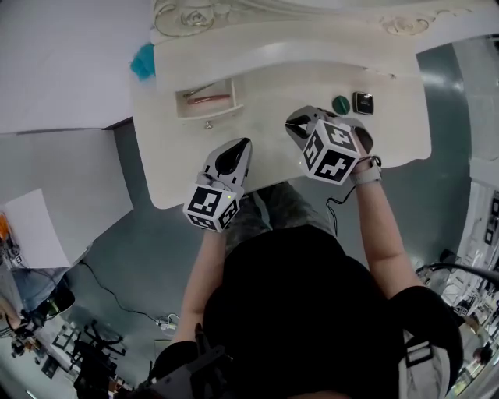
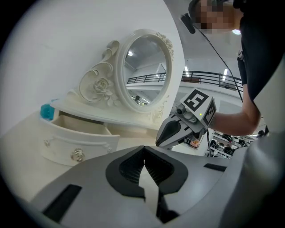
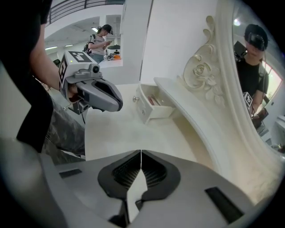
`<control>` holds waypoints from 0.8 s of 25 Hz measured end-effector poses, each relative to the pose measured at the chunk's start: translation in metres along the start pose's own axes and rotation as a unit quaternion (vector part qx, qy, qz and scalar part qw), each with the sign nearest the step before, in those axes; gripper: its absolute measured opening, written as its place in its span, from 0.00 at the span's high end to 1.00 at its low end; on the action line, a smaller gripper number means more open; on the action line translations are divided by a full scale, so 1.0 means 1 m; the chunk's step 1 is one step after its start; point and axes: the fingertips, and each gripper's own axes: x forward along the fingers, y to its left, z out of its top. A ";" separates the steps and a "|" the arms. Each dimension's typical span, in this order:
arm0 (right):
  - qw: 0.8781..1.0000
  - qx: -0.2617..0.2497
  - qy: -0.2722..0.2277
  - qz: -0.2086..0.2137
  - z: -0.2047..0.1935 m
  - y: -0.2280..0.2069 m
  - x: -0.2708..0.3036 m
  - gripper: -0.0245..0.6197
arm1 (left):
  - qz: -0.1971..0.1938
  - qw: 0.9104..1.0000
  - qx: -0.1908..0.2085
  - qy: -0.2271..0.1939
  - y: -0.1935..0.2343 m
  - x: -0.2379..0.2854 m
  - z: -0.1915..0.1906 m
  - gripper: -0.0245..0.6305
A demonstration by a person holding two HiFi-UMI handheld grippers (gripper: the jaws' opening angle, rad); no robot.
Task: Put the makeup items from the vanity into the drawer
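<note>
Makeup items lie at two places on the cream-white vanity top (image 1: 265, 82). At the back left corner sits a small bright-teal thing (image 1: 143, 61); what it is I cannot tell. Next comes the small cream drawer (image 1: 209, 115) with its round knob, pulled open, with slender reddish sticks (image 1: 209, 98) already inside. Just right of it and nearer the person, the left gripper (image 1: 243, 146) hovers over bare tabletop, its jaws pressed together with nothing between them. The right gripper (image 1: 300, 123) hangs further right, pointing steeply down, its jaws likewise closed tight and empty. Just beyond it, near the back ledge, stand a round dark-green pot (image 1: 341, 104) and, close against its right side, a square black compact (image 1: 363, 102).

The step in hand looks like a reach for the next piece: some makeup is stowed, but these two pieces are not. The right gripper would need to part its jaws before coming down round the pot, the nearer of the two, and then carry it leftward to the drawer. The tabletop between pot and drawer is bare, so the path is free apart from the left gripper, which stands close to that line. The raised ledge under the carved mirror frame (image 1: 195, 15) crowds the back, and the drawer's mouth is narrow.
</note>
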 end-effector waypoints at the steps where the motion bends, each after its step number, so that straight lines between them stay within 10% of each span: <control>1: 1.000 0.007 0.005 -0.003 -0.011 0.000 -0.003 0.92 | -0.006 1.000 0.002 0.003 -0.006 0.006 -0.001 0.94; 20: 0.992 0.117 0.047 -0.014 -0.147 0.018 -0.030 0.92 | -0.098 0.993 0.024 0.059 -0.082 0.085 -0.028 0.94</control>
